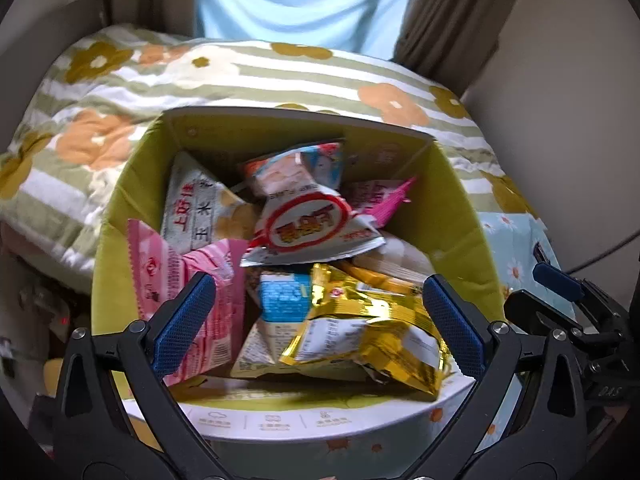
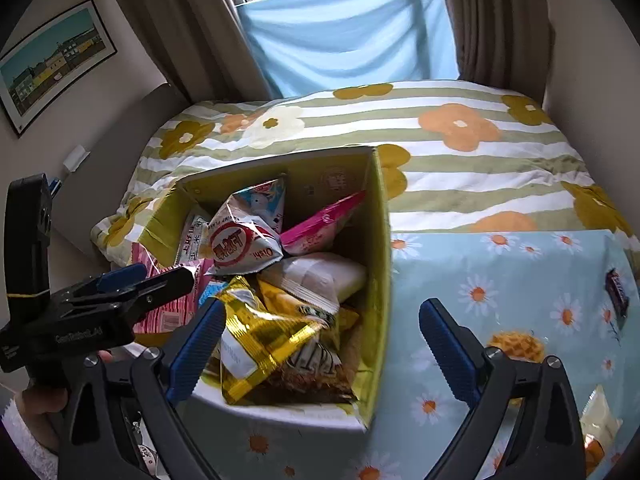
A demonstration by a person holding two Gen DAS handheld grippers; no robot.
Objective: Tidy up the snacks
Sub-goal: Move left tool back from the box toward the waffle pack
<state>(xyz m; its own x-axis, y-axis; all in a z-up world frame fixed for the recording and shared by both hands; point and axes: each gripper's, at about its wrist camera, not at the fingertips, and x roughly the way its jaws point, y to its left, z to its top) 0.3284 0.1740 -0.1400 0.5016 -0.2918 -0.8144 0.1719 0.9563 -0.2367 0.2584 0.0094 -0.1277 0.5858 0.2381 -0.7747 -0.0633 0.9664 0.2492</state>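
A yellow-green cardboard box (image 1: 132,184) stands on a daisy-print cloth and holds several snack packets. On top lie a red-and-white packet (image 1: 312,228), a gold foil packet (image 1: 372,328), a pink striped packet (image 1: 188,280) and a blue carton (image 1: 284,296). My left gripper (image 1: 318,324) is open and empty, just above the box's near side. My right gripper (image 2: 320,348) is open and empty over the box's right front corner (image 2: 376,360). The gold packet (image 2: 260,340) lies beside its left finger. The left gripper's side shows in the right wrist view (image 2: 116,284).
On the daisy cloth (image 2: 500,280) right of the box lie a dark wrapped bar (image 2: 618,296), a waffle-like snack (image 2: 518,346) and a pale packet (image 2: 600,420). A bed with a flowered quilt (image 2: 460,152) is behind the box. Curtains and a window are beyond.
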